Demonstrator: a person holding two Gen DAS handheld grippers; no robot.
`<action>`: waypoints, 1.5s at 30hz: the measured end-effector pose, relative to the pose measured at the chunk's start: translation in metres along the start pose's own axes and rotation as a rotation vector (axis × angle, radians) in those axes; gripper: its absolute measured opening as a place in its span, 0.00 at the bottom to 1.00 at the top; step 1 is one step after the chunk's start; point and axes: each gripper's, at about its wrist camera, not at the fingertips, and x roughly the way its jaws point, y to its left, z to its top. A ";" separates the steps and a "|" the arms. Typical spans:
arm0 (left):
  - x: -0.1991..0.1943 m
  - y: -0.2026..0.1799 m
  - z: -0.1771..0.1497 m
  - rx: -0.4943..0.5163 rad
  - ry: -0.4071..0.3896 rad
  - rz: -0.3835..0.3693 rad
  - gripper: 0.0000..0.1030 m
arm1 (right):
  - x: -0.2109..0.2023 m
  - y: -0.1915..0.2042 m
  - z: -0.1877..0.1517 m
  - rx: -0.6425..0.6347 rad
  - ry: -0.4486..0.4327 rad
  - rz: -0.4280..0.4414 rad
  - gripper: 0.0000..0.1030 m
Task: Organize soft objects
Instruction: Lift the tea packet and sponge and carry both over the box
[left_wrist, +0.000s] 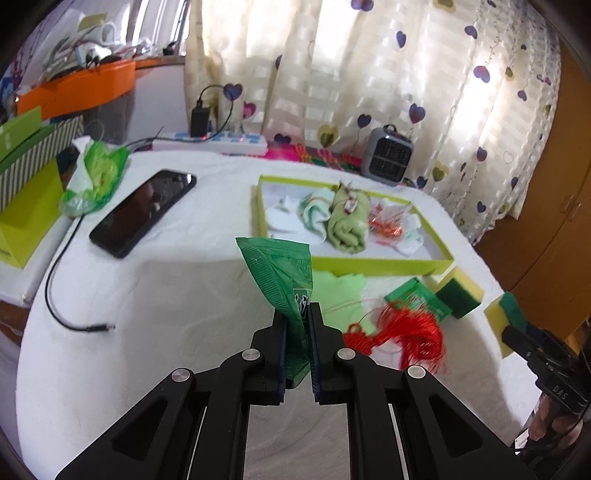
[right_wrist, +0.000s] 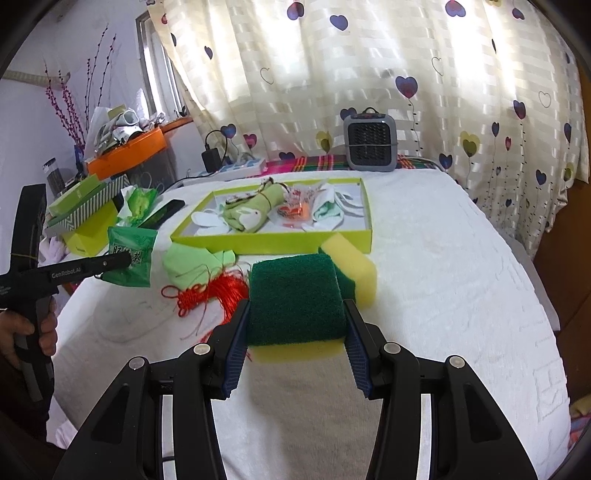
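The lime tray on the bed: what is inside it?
Inside the lime tray: a rolled green towel, white cloths, a red-orange packet. Anything beneath them is hidden.

Rolled towel (left_wrist: 349, 221) in tray (left_wrist: 373, 265), phone (left_wrist: 144, 212) left, heater (left_wrist: 386, 155) behind

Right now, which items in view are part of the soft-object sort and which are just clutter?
Job items:
- green packet in left tongs
- sponge in right tongs
- second sponge
- red tassel
- green tray holding rolled towel

Clutter:
- phone
- power strip
- small heater
- orange bin
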 end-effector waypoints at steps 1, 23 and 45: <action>-0.001 -0.001 0.003 0.001 -0.005 -0.006 0.09 | 0.000 0.000 0.002 0.000 -0.002 0.001 0.48; 0.029 -0.010 0.067 -0.016 -0.003 -0.078 0.09 | 0.023 -0.017 0.058 0.014 -0.008 0.020 0.48; 0.073 -0.013 0.100 -0.003 0.031 -0.062 0.09 | 0.067 -0.035 0.104 0.013 0.026 -0.027 0.48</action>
